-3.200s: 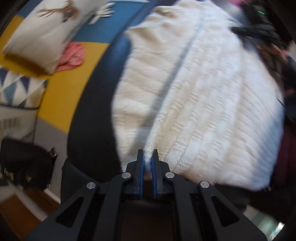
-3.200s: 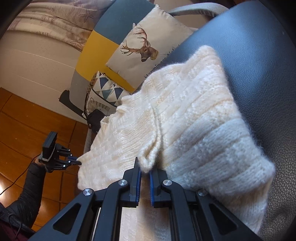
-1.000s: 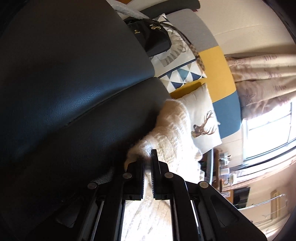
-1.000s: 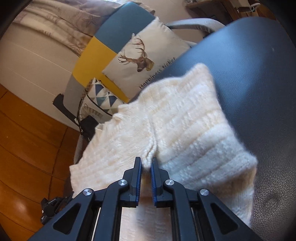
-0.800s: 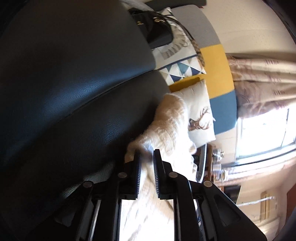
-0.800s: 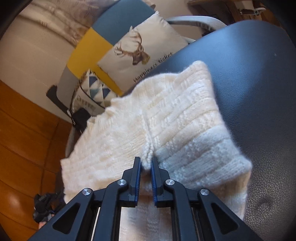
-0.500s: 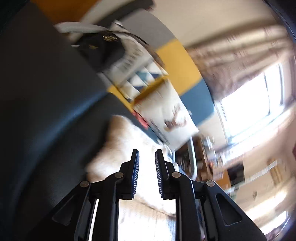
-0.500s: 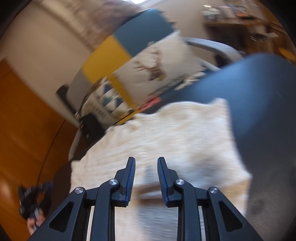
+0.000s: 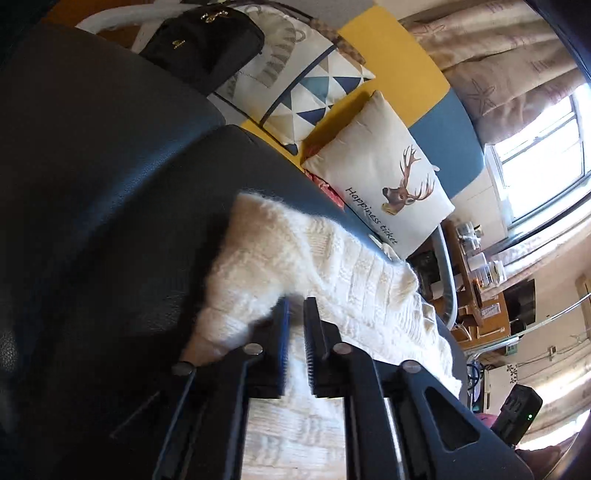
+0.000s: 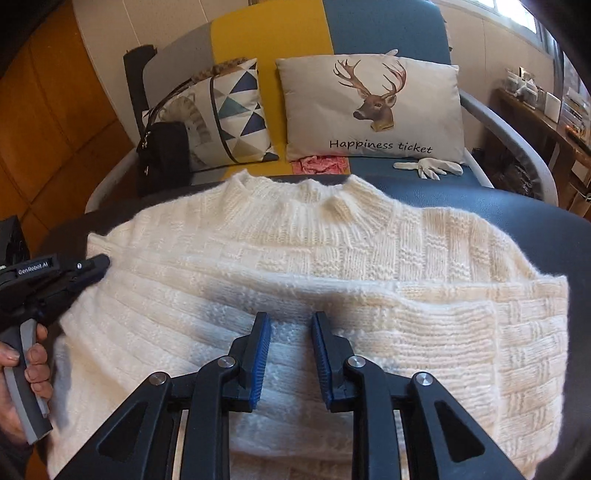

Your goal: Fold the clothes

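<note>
Black leather seat before patchwork sofa. Cream sweater spread across seat, collar at far edge (sleeve folded over front). Deer cushion behind. Right gripper slightly parted, empty. Left gripper near sweater's left edge, jaws just narrowing, gripping nothing.
</note>
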Demonstrator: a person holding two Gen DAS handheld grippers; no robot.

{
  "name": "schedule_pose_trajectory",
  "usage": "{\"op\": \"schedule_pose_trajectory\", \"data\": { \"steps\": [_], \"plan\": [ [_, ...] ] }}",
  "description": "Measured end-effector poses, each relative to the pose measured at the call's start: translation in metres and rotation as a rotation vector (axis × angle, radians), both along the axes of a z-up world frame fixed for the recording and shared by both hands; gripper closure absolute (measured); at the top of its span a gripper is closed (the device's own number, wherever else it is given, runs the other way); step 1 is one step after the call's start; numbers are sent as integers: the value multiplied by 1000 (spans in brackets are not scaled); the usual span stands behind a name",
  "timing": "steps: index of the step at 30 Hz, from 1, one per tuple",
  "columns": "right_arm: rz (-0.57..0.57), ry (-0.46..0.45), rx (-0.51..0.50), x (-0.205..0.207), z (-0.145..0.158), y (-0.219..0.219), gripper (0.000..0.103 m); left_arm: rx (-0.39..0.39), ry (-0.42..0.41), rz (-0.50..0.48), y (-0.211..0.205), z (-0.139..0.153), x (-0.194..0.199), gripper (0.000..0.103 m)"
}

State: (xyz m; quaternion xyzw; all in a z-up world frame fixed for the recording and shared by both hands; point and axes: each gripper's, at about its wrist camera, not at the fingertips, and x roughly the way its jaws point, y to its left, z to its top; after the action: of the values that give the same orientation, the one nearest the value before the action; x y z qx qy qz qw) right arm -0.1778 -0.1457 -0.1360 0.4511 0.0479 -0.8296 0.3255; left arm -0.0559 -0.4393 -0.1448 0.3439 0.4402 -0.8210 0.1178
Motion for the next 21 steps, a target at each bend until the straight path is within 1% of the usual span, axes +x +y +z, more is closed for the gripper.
{"op": "schedule_pose_trajectory", "data": {
  "steps": [2, 4, 6, 7, 9, 10, 11, 12, 13, 14, 15, 16, 18, 21],
  "plan": [
    [8, 2, -5, 0, 3, 1, 80, 26, 31, 10, -1, 6, 8, 93],
    [17, 4, -42, 1, 11, -2, 79, 47, 101, 27, -4, 17, 13, 93],
    [43, 6, -76, 2, 20, -10, 79, 44, 125, 5, -7, 24, 6, 91],
    [63, 12, -84, 3, 23, -17, 79, 34, 94, -3, -8, 26, -1, 90],
    [110, 14, -89, 5, 26, -35, 79, 44, 32, 29, -14, 18, -11, 90],
    [124, 14, -80, 5, 24, -43, 79, 37, -29, 36, -18, 11, -17, 90],
    [128, 6, -57, 3, 20, -49, 79, 47, -65, 48, -22, 4, -20, 95],
    [133, -3, -34, 2, 16, -56, 79, 75, -45, 49, -26, 0, -24, 95],
    [136, -10, -16, 0, 12, -61, 79, 63, -49, 26, -27, 1, -29, 95],
    [135, -14, -20, -2, 10, -62, 79, 45, -57, 13, -27, 5, -31, 95],
    [134, -21, -25, -4, 8, -62, 79, 47, -49, 11, -25, 9, -27, 94],
    [135, -36, -37, -5, 11, -58, 79, 49, -36, 10, -23, 14, -20, 92],
    [120, -37, -70, -2, 19, -43, 79, 53, -10, 8, -17, 23, -7, 91],
    [100, -92, -143, 7, 28, -7, 79, 40, 40, -43, 0, 34, 20, 88]
  ]
}}
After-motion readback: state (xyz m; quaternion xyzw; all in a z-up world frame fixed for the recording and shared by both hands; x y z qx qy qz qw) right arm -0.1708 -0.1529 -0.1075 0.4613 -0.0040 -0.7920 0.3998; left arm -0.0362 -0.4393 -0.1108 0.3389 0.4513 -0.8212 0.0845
